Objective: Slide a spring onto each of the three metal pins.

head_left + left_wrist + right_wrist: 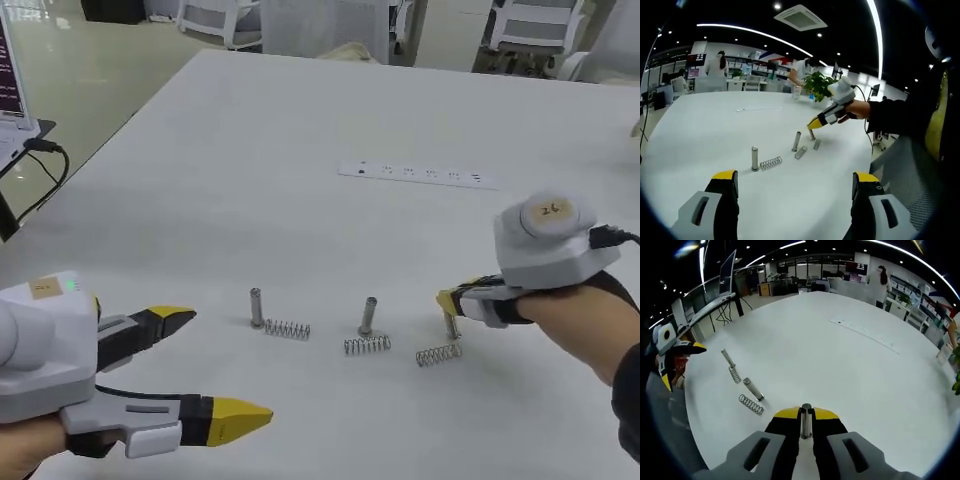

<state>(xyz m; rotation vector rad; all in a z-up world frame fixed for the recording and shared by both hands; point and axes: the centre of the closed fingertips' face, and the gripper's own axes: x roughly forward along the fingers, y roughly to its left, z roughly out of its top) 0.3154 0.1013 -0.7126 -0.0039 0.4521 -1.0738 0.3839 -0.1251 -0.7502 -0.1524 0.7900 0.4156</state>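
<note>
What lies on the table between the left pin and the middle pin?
One spring, lying flat beside the left pin; the head view shows it.

Three short silver pins stand upright in a row on the white worktop [300, 200], each with a slightly wider cap. The left pin [257, 307] and the middle pin [369, 315] stand free; the right pin [806, 421] is clamped between the yellow tips of the right tongs [449, 302]. A small coiled spring lies flat near each base: left spring [288, 329], middle spring [367, 345], right spring [438, 354]
</note>
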